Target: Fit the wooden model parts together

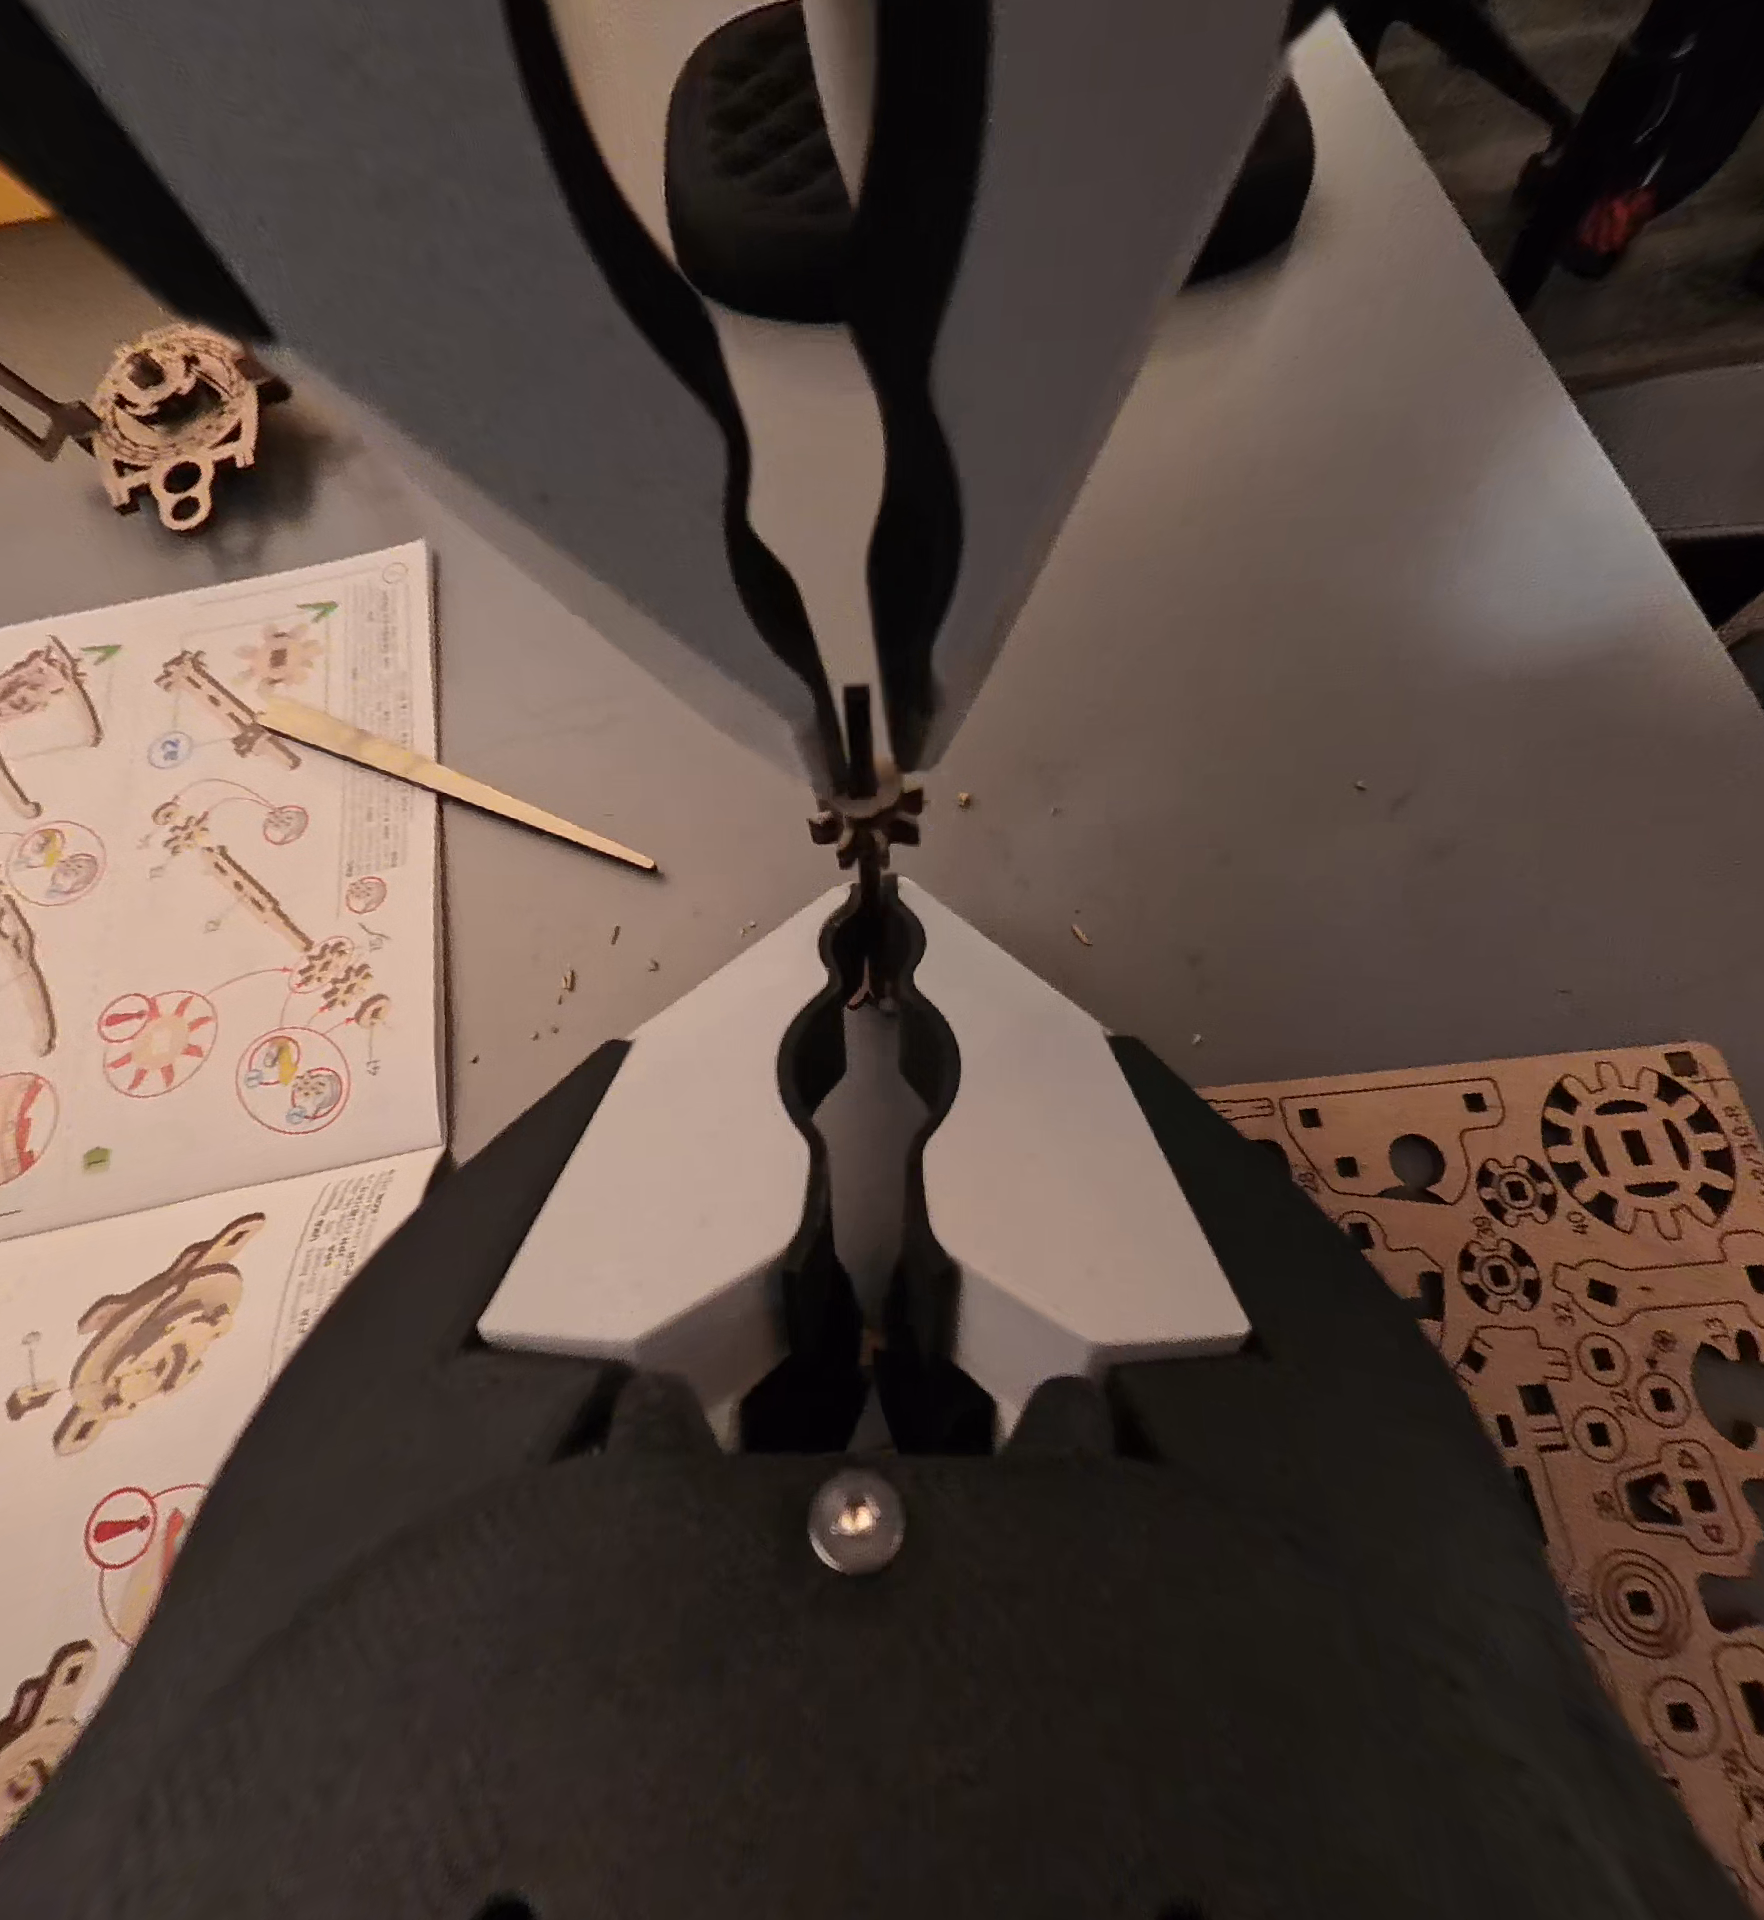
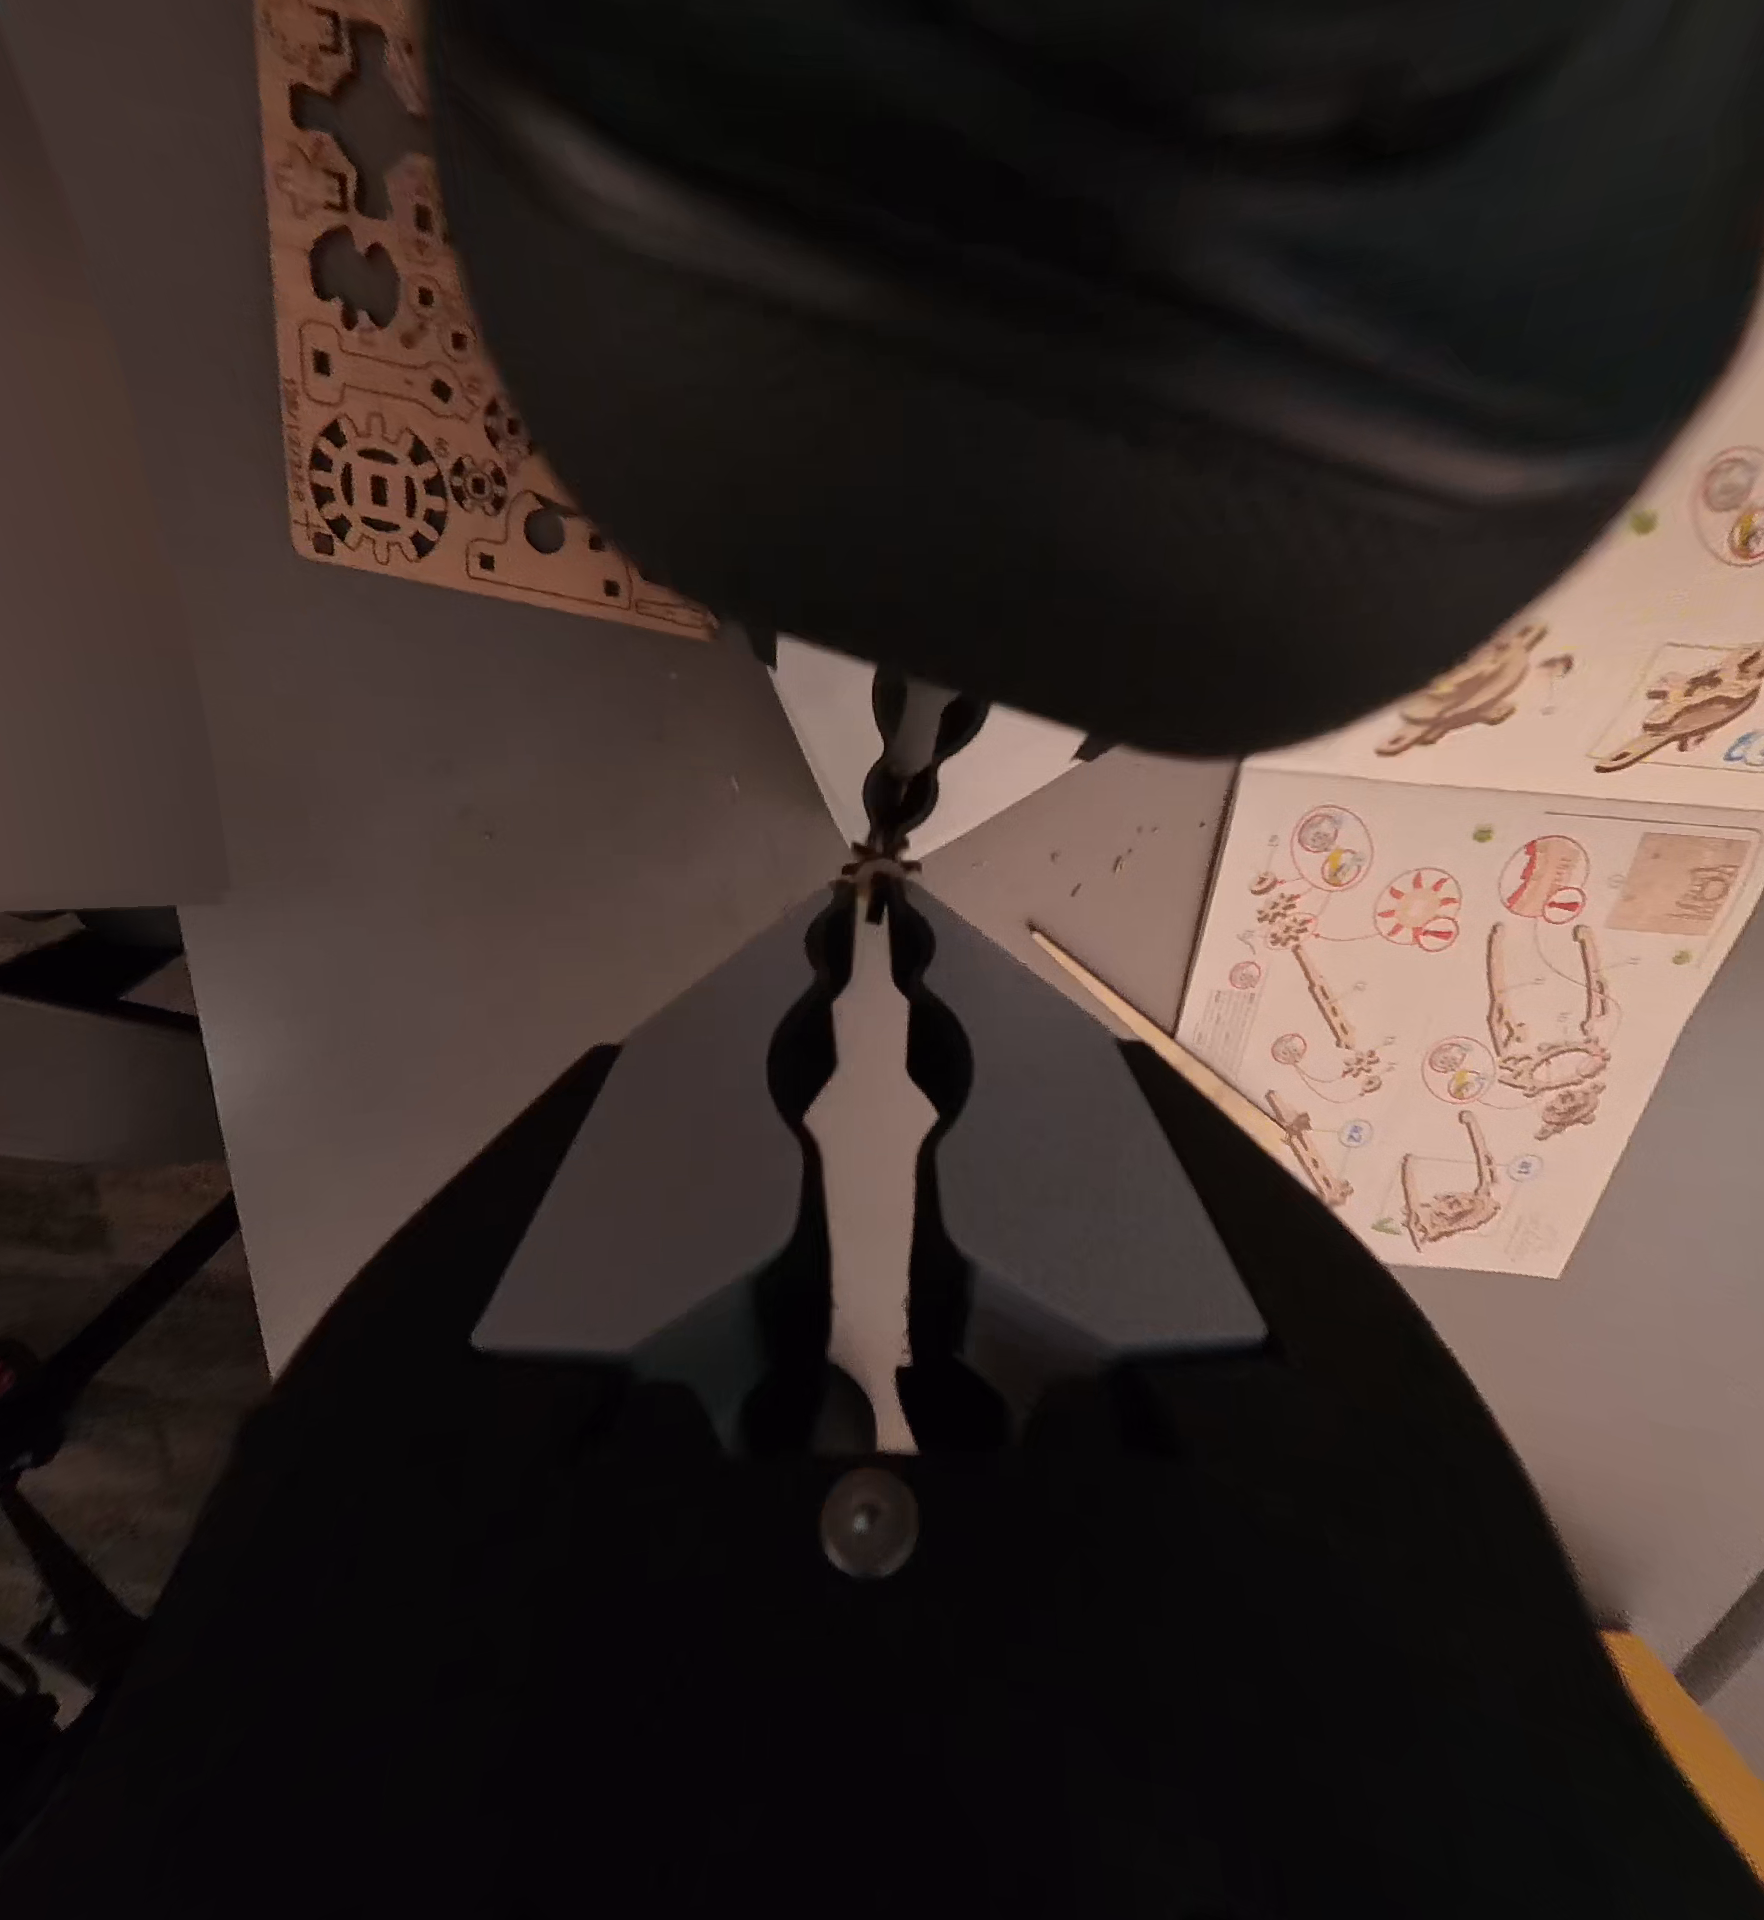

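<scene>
My left gripper is shut on a thin dark wooden axle that runs through a small toothed wooden gear. My right gripper comes in from the far side, tip to tip with the left, shut at the gear. In the right wrist view the right gripper pinches a pale part of the gear, and the left gripper meets it from beyond. The parts are held a little above the grey table. Whether the gear is fully seated on the axle is hidden by the fingertips.
A cut wooden parts sheet lies at the right and an open instruction booklet at the left with a pale pointed stick on it. A part-built wooden model sits at the far left. The table edge runs on the right. About 5 centimetres separates my left fingertips from my right.
</scene>
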